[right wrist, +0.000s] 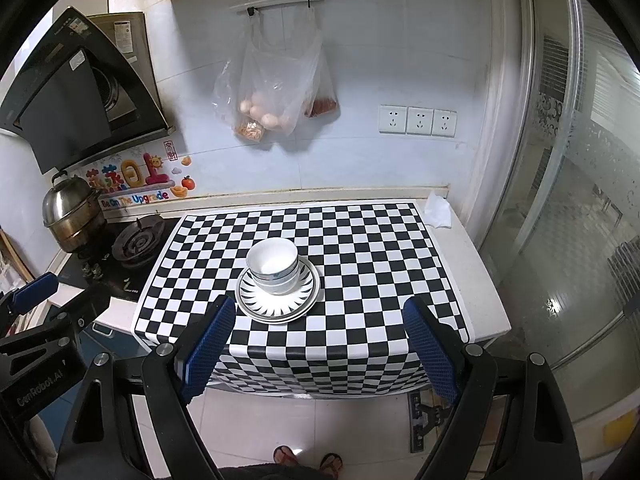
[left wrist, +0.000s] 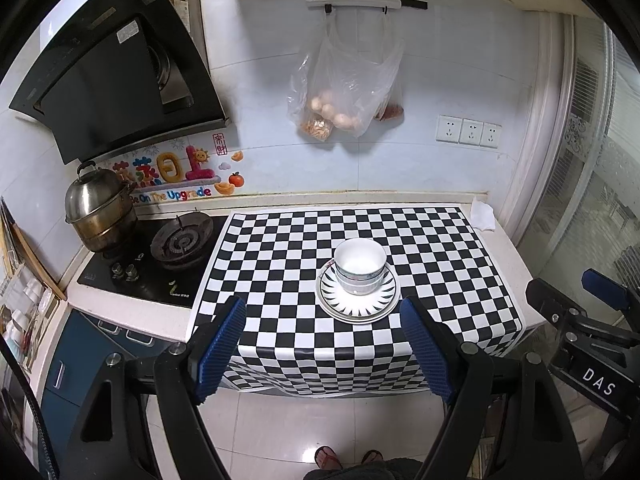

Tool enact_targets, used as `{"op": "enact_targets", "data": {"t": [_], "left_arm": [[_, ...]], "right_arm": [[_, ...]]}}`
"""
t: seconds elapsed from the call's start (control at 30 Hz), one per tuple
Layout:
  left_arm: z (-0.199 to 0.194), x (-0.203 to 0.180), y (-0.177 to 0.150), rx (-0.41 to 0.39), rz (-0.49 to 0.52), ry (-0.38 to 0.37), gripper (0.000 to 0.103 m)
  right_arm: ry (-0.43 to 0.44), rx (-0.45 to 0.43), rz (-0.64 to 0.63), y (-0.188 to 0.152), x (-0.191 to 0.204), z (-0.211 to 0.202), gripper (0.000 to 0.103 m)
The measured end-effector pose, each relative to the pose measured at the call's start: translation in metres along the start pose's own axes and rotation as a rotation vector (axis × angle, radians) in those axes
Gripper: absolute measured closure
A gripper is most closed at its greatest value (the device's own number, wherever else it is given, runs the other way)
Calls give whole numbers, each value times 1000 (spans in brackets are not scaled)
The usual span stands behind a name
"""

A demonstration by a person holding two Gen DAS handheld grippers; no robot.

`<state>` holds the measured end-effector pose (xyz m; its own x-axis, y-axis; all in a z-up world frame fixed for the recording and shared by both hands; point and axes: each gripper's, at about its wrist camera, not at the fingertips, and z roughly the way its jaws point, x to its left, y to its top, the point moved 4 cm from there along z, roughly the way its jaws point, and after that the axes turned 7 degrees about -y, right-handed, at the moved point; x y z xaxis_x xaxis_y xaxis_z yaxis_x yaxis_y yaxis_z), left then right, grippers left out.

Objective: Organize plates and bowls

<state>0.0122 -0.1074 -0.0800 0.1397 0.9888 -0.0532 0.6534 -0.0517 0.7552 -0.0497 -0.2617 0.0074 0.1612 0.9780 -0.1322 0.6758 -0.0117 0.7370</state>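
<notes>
A stack of white bowls (left wrist: 360,266) sits on stacked plates with a black ray pattern (left wrist: 357,300) in the middle of the checkered mat (left wrist: 280,264). The same bowls (right wrist: 273,266) and plates (right wrist: 278,298) show in the right wrist view on the mat (right wrist: 360,248). My left gripper (left wrist: 324,344) is open and empty, held back over the counter's front edge, short of the plates. My right gripper (right wrist: 318,344) is open and empty, also back from the counter edge, with the plates ahead and to the left. Each gripper shows at the edge of the other's view.
A gas hob (left wrist: 180,240) with a steel steamer pot (left wrist: 98,210) lies left of the mat. A range hood (left wrist: 112,76) hangs above it. Plastic bags of food (left wrist: 344,92) hang on the wall. A crumpled tissue (left wrist: 484,214) lies at the back right corner. A glass door (right wrist: 580,200) stands to the right.
</notes>
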Motion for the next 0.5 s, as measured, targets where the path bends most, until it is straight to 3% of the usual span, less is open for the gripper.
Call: {"op": "enact_targets", "data": {"t": [0.5], "left_arm": [[-6, 10, -2, -20, 14, 16, 25]], "right_arm": [[3, -4, -3, 0, 3, -1, 15]]}}
